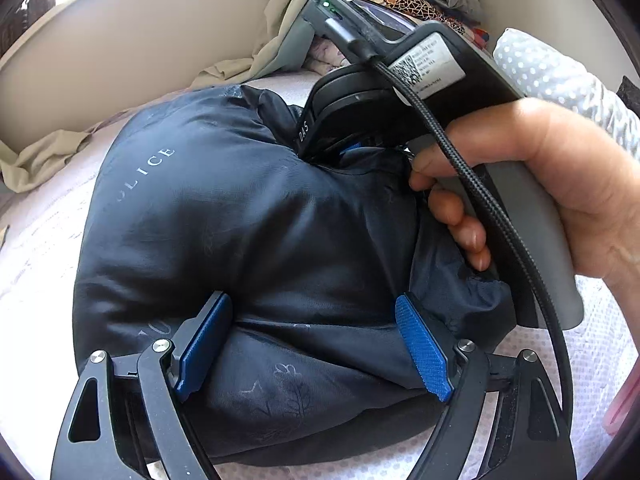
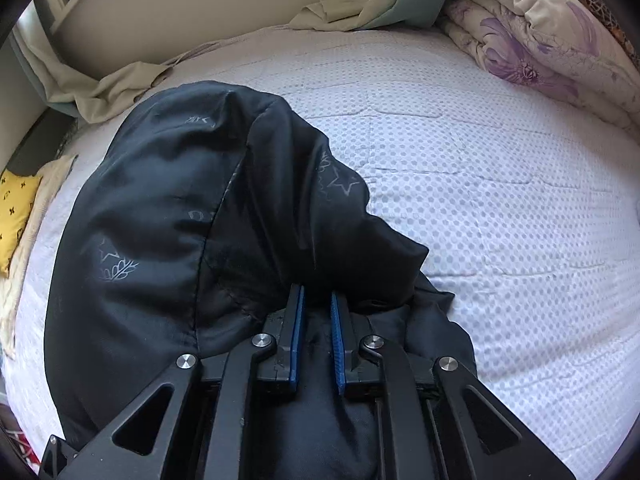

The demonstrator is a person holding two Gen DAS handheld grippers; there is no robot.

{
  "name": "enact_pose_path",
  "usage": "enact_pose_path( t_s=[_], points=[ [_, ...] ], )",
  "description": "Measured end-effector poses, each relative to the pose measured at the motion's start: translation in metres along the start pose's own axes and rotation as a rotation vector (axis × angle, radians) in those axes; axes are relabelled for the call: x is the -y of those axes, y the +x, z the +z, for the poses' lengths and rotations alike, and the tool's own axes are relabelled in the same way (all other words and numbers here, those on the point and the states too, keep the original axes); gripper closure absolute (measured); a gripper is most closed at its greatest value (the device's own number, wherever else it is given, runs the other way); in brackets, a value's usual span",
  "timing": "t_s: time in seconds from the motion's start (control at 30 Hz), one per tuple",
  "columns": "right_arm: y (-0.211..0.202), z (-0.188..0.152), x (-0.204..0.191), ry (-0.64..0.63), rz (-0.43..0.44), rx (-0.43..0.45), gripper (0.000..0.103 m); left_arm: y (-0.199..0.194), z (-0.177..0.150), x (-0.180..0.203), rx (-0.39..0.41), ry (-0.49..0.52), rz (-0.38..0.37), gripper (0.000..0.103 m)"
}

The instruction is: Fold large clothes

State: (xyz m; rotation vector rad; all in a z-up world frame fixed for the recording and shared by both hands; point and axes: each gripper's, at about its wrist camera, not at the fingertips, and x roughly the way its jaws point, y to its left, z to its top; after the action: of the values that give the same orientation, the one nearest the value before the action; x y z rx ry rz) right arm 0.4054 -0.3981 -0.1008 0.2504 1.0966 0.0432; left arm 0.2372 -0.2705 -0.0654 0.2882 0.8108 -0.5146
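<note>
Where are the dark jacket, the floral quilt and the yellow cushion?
dark jacket (image 2: 160,208): right wrist view, on its broad upper panel.
floral quilt (image 2: 528,40): right wrist view, on a purple flower print.
yellow cushion (image 2: 16,216): right wrist view, on its patterned face.

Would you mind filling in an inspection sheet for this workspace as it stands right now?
Surface: white dotted mattress, mostly bare on its right side.
Job's things: dark jacket, bunched up in a heap on the mattress, with pale star prints and lettering.
Clutter: beige sheet crumpled along the far edge; floral quilt at the far right; yellow cloth at the left.
Grippers: left hand-held gripper open, fingers spread over the jacket; right hand-held gripper nearly closed, jacket fabric between its fingers.
Cables: black braided cable running along the right hand-held gripper's handle.
Surroundings: pale wall behind the bed.
</note>
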Motion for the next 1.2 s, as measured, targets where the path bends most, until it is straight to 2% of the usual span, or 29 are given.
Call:
enact_pose_path(
  t_s=[0.17, 0.27, 0.4, 0.5, 0.6, 0.67, 0.7, 0.8, 0.9, 1.07, 1.2],
  points=[
    [0.003, 0.001, 0.015, 0.065, 0.064, 0.023, 0.100, 0.000, -0.001, 0.009, -0.008, -0.002, 0.017, 0.017],
    [-0.014, 0.002, 0.014, 0.087, 0.075, 0.048, 0.096, 0.000, 0.000, 0.008, -0.027, 0.001, 0.018, 0.017],
    [-0.067, 0.003, 0.019, 0.127, 0.106, 0.101, 0.079, -0.002, 0.000, 0.010, -0.043, -0.003, 0.020, 0.017],
    [-0.114, -0.001, 0.013, 0.082, 0.111, 0.157, 0.078, -0.003, 0.001, 0.012, -0.052, -0.009, 0.024, 0.017],
    [-0.143, -0.020, 0.004, 0.057, 0.171, 0.137, 0.079, -0.004, 0.003, 0.011, -0.062, -0.014, 0.020, 0.017],
    [-0.141, -0.036, -0.003, 0.027, 0.193, 0.087, 0.079, -0.005, 0.004, 0.010, -0.070, -0.018, 0.014, 0.017],
    [-0.133, -0.046, -0.005, 0.020, 0.183, 0.042, 0.079, -0.002, 0.007, 0.003, -0.072, -0.020, 0.011, 0.017],
    [-0.112, -0.062, -0.006, 0.018, 0.130, -0.019, 0.077, -0.003, 0.008, 0.002, -0.079, -0.020, 0.008, 0.017],
    [-0.098, -0.064, -0.003, 0.049, 0.151, -0.038, 0.076, -0.001, 0.010, -0.003, -0.076, -0.025, 0.003, 0.017],
    [-0.067, -0.064, -0.008, 0.020, 0.081, -0.083, 0.074, -0.007, 0.013, -0.007, -0.067, -0.033, -0.028, 0.016],
    [-0.052, -0.062, -0.015, 0.016, 0.051, -0.082, 0.074, -0.026, 0.009, -0.026, -0.066, -0.082, -0.124, 0.015]
  ],
)
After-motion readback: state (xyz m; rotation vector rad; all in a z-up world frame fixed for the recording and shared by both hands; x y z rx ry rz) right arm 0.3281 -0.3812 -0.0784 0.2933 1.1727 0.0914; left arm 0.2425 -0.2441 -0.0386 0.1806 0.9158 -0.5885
